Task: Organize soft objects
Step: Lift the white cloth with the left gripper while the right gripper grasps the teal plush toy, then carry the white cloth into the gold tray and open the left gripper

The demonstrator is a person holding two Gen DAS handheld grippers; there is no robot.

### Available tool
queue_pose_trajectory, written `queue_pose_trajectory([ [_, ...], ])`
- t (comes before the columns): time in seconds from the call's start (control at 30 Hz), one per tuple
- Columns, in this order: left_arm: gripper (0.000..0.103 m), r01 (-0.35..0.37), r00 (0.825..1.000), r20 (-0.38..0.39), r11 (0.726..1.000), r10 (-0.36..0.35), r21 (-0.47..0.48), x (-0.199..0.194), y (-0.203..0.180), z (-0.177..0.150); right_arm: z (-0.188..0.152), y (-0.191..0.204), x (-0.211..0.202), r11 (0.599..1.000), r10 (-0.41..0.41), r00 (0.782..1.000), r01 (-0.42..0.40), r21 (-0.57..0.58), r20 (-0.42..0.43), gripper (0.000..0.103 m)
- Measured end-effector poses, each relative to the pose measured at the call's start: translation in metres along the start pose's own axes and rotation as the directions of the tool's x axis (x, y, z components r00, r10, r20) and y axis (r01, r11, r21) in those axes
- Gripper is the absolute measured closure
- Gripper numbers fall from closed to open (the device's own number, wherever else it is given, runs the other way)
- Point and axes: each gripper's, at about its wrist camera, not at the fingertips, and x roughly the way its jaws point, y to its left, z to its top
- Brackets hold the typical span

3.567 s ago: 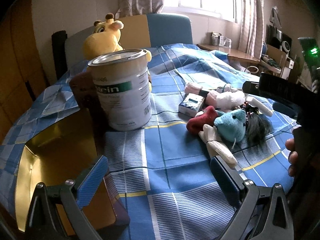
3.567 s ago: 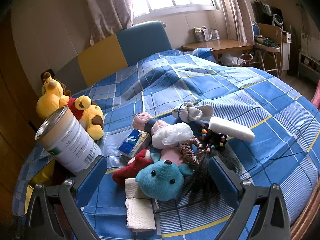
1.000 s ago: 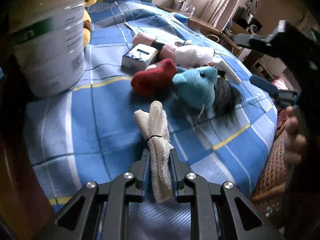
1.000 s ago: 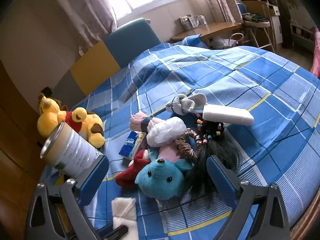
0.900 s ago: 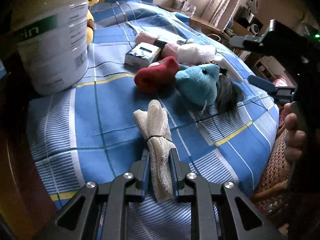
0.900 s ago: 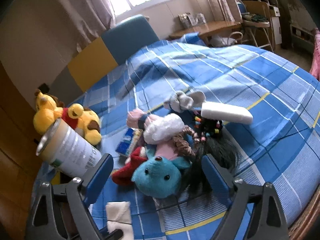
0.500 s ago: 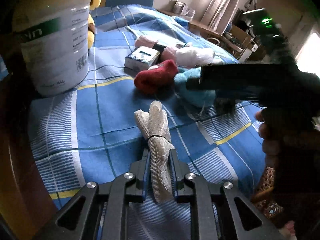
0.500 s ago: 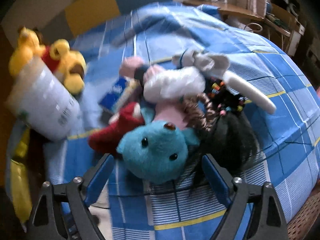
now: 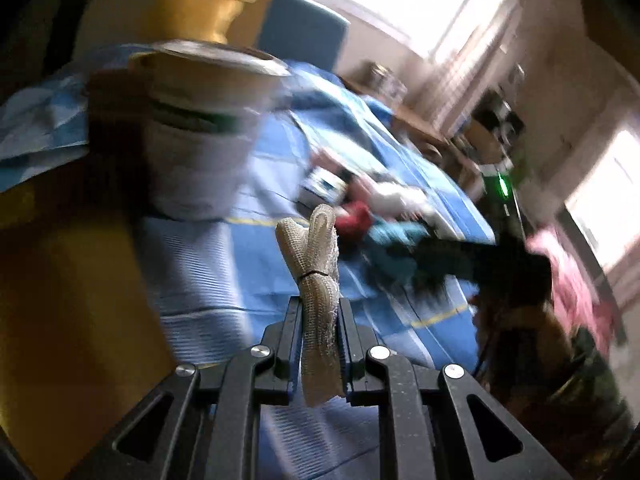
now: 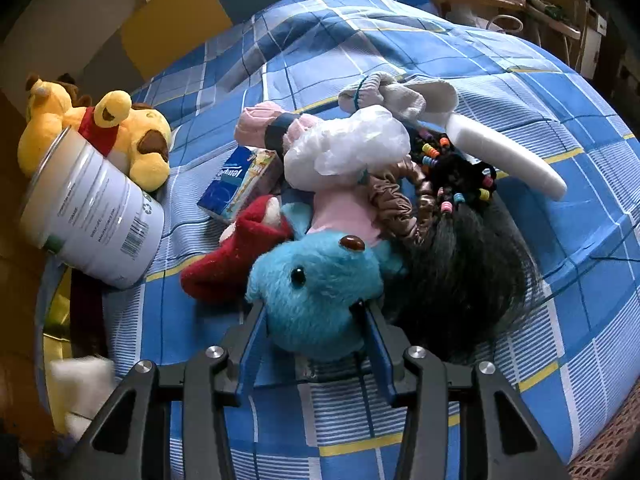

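L wrist view (motion-blurred): left gripper [image 9: 320, 312] has its jaws closed tight on a cream gauze roll [image 9: 317, 276], pinching its lower half; the roll's banded upper half stands upright above the fingertips, clear of the blue plaid bedspread [image 9: 224, 272]. Beyond it, a white tin can [image 9: 200, 136] w/ a yellow plush giraffe [image 9: 212, 12] behind. At R of this view only, the body of the other gripper appears as a dark bar reaching over the toy pile; a green LED glows above it.

R wrist view (sharp): right gripper [image 10: 316, 316] points down at the pile, jaws about half open, blue pads bracketing a teal plush toy's [image 10: 316, 280] head, one pad on each side; firm contact vs. near-touch cannot be told. Shown only here: red plush [image 10: 236, 256] touching the teal toy's L side, tissue pack [image 10: 240, 182], white plastic bag [image 10: 344, 148], brown scrunchie [image 10: 396, 204], black hairpiece [image 10: 460, 268] w/ coloured beads, white curved band [image 10: 504, 156], grey sock [image 10: 384, 94], Pooh plush [image 10: 132, 136] behind the can [image 10: 92, 216]. A blurred cream scrap at lower L edge is likely the gauze.
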Motion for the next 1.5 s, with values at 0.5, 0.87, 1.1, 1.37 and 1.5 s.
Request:
queue_pose_trajectory([
  [0.5, 0.087, -0.283, 0.956, -0.013, 0.908, 0.294, -0.308, -0.006, 0.147, 0.044, 0.000, 0.014, 0.007, 0.996, -0.049, 0.999, 0.050, -0.067, 0.012, 0.056],
  [0.87, 0.062, -0.355, 0.934, -0.072, 0.876, 0.351, -0.327, 0.027, 0.179, 0.057, 0.000, 0.017, 0.009, 0.994, -0.061, 0.998, 0.062, -0.086, 0.015, 0.056],
  [1.1, 0.031, -0.458, 0.885, -0.033, 0.856, 0.464, -0.240, 0.004, 0.160, 0.043, 0.000, 0.018, 0.009, 0.993, -0.062, 0.998, 0.064, -0.097, 0.023, 0.056],
  [1.37, 0.028, -0.390, 0.913, 0.019, 0.888, 0.407, -0.244, -0.026, 0.137, 0.018, -0.009, 0.017, -0.006, 0.995, 0.015, 0.999, -0.012, -0.094, 0.032, 0.066],
  [1.5, 0.027, -0.363, 0.926, 0.017, 0.902, 0.378, -0.234, -0.033, 0.125, 0.010, -0.025, 0.025, -0.023, 0.989, 0.078, 0.997, -0.076, -0.123, 0.016, 0.068],
])
